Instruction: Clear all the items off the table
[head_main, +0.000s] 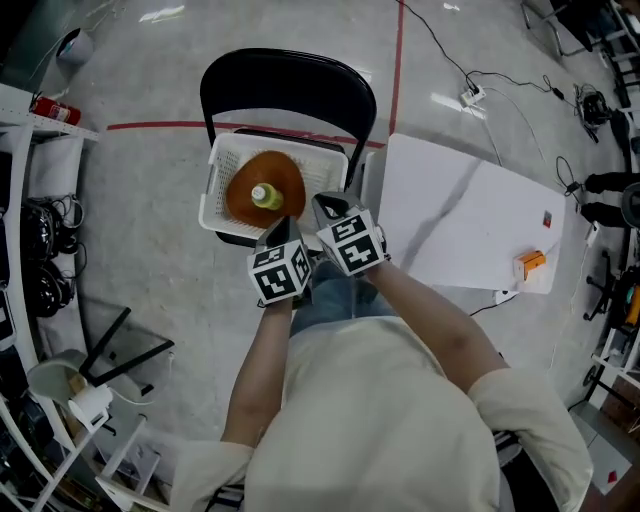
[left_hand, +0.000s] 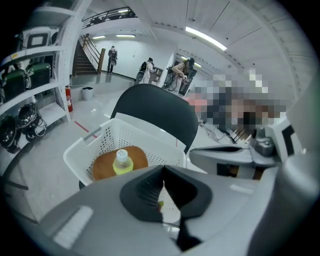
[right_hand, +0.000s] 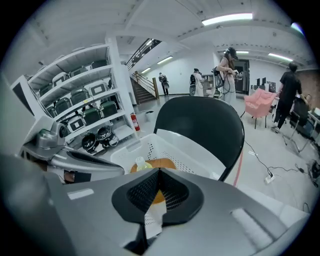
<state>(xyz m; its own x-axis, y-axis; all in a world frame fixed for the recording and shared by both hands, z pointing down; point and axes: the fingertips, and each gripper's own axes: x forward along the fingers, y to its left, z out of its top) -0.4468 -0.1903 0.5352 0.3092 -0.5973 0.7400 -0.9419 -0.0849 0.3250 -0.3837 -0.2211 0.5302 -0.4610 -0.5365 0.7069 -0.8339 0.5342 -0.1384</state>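
A white basket (head_main: 213, 190) stands on the seat of a black chair (head_main: 290, 80). Inside it lie a round brown dish (head_main: 243, 202) and a bottle (head_main: 265, 195) with a white cap and yellow-green label. My left gripper (head_main: 283, 230) and right gripper (head_main: 329, 207) hover side by side over the basket's near edge, both shut with nothing between the jaws. The left gripper view has the bottle (left_hand: 121, 161) on the dish beyond my left gripper (left_hand: 162, 182). In the right gripper view, the bottle (right_hand: 141, 164) peeks over my right gripper (right_hand: 159, 172).
A white table (head_main: 470, 220) stands to the right of the chair, with a small orange item (head_main: 531, 263) near its far right edge. Shelving and a red fire extinguisher (head_main: 55, 110) line the left. Cables and a power strip (head_main: 472, 97) lie on the floor beyond.
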